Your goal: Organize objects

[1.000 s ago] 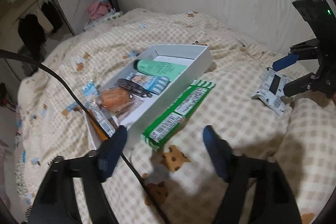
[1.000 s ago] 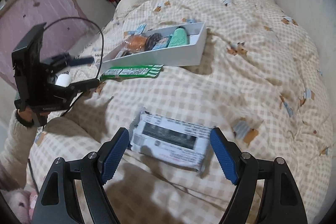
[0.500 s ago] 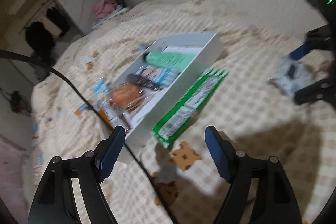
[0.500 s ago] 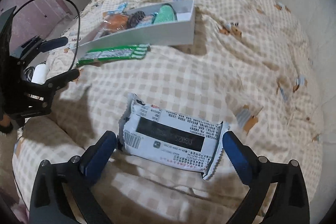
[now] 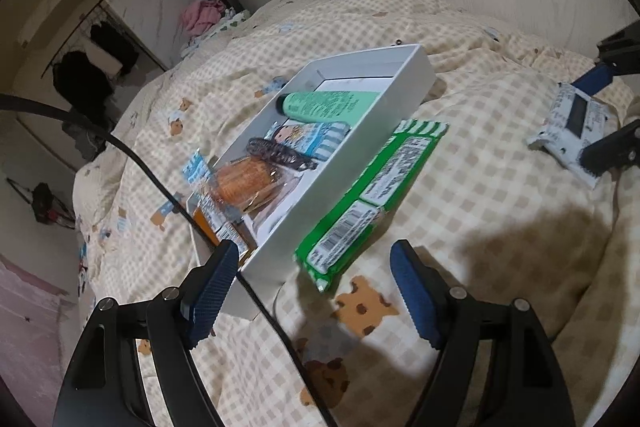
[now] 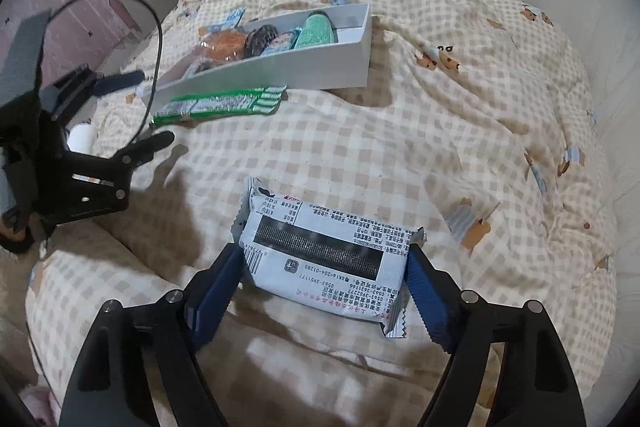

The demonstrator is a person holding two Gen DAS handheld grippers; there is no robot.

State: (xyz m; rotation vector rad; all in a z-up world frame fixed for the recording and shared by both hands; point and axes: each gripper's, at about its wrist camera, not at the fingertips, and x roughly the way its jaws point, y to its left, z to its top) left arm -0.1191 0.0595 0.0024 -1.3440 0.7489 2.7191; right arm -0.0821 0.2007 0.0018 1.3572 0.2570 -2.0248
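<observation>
A white box (image 5: 352, 163) lies on the checked quilt, holding a green tube (image 5: 328, 105), a blue striped pack (image 5: 312, 139), a dark band (image 5: 276, 155) and an orange snack bag (image 5: 244, 183). A green packet (image 5: 376, 195) lies along the box's near wall. My left gripper (image 5: 314, 255) hovers open over that packet's near end and the box corner, with nothing gripped. In the right wrist view, the jaws of my right gripper (image 6: 325, 253) are closing on a white printed packet (image 6: 320, 247), and both pads touch its ends. The box (image 6: 300, 71) and green packet (image 6: 220, 105) lie beyond.
A black cable (image 5: 160, 183) runs from the left across the box's near corner. Walls border the bed at the back and right. Clothes (image 5: 200, 15) are piled at the bed's far end. The quilt (image 6: 440, 115) between the box and the white packet is bare.
The right jaws spread wide, came down around the white packet and closed onto its ends. The left gripper tilted and sank a little toward the green packet, still open.
</observation>
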